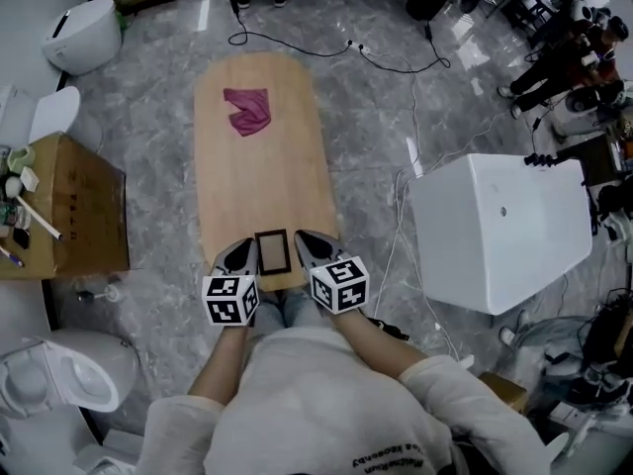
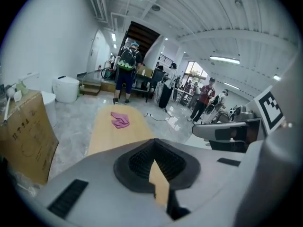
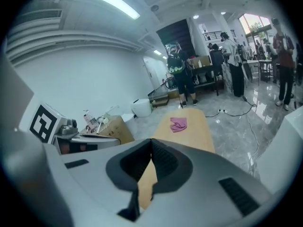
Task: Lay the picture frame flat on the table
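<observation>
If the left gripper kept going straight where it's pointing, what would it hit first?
Most likely the bare wooden table, short of the pink cloth: the left gripper, jaws shut, points down along it. Exact depth is hard to judge.

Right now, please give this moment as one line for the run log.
left gripper: shut, empty | right gripper: shut, empty | picture frame: appears flat on table, near end | pink cloth: far end

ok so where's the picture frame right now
In the head view the picture frame is at the near end of the wooden table, between the left tongs and the right tongs, well short of the pink cloth.
</observation>
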Available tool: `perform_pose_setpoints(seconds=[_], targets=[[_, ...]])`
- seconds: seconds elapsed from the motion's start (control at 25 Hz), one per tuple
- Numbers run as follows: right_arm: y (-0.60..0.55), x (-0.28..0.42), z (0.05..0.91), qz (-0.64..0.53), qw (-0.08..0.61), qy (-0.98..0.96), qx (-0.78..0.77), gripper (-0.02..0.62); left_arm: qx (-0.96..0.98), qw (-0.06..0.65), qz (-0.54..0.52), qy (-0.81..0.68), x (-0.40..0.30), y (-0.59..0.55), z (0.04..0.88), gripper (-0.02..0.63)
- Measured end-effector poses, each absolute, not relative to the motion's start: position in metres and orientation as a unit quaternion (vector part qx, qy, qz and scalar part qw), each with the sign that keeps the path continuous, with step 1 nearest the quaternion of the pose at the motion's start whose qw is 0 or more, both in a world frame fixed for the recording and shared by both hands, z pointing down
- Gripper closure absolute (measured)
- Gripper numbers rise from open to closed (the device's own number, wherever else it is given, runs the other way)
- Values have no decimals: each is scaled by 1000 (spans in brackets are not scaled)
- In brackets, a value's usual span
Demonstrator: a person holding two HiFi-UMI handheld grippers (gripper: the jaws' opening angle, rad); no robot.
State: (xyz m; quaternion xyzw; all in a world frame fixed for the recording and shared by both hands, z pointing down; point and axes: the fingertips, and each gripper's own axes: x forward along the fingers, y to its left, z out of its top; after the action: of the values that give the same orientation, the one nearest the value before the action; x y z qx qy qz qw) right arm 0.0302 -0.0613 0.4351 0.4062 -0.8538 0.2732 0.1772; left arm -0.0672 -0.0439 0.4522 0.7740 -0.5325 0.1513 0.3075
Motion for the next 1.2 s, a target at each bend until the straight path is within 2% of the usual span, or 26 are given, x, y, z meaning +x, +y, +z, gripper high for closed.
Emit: perform_pose_setpoints(seconds=[0.48,0.72,1.2], targets=[[-57,34,310,146,68,-886,435,584,795,160,81,-579,-72,-42,323,598],[-52,40,267,89,40,-895,435,584,800,82,58,-591,-70,-38,270,598],[-46,36,209,26,11,-908,418,584,808,34,23,-588,-64,-29,206,597]])
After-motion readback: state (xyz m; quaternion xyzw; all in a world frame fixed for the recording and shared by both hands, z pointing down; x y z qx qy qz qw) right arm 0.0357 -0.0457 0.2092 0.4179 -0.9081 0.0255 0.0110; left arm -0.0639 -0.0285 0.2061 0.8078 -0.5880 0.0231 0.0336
